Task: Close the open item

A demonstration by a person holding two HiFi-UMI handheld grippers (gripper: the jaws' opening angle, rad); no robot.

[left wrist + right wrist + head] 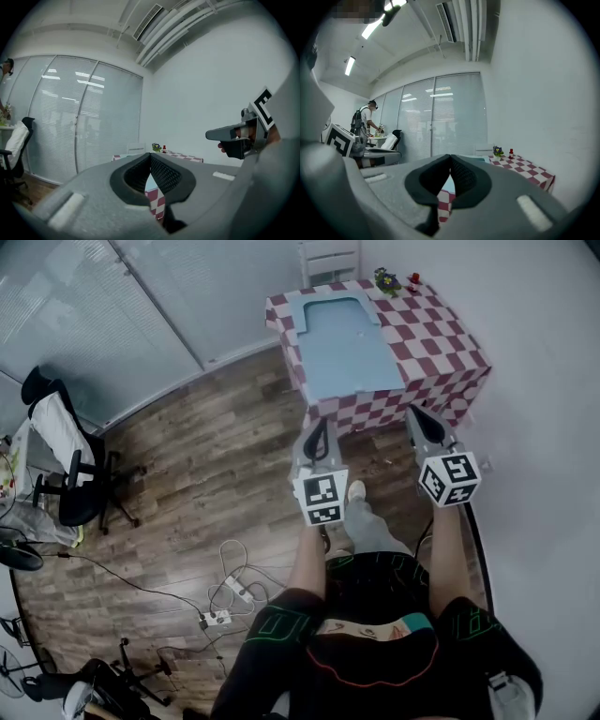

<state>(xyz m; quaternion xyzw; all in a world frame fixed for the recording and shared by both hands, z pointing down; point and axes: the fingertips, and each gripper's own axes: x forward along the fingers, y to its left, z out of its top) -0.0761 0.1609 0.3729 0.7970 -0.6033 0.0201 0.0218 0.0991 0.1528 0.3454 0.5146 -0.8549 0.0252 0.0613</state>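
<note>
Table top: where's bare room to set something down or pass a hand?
Free: the checked strip of the table between the blue item and the right edge, from mid-table to the near corner. Tight: left of the blue item, only a small far-corner patch. Crowded: the far right corner, with the plant and red bottle.

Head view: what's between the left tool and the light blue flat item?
Head view: only the red-and-white checkered tablecloth, its front drape, sits between left tool and light blue flat item.
</note>
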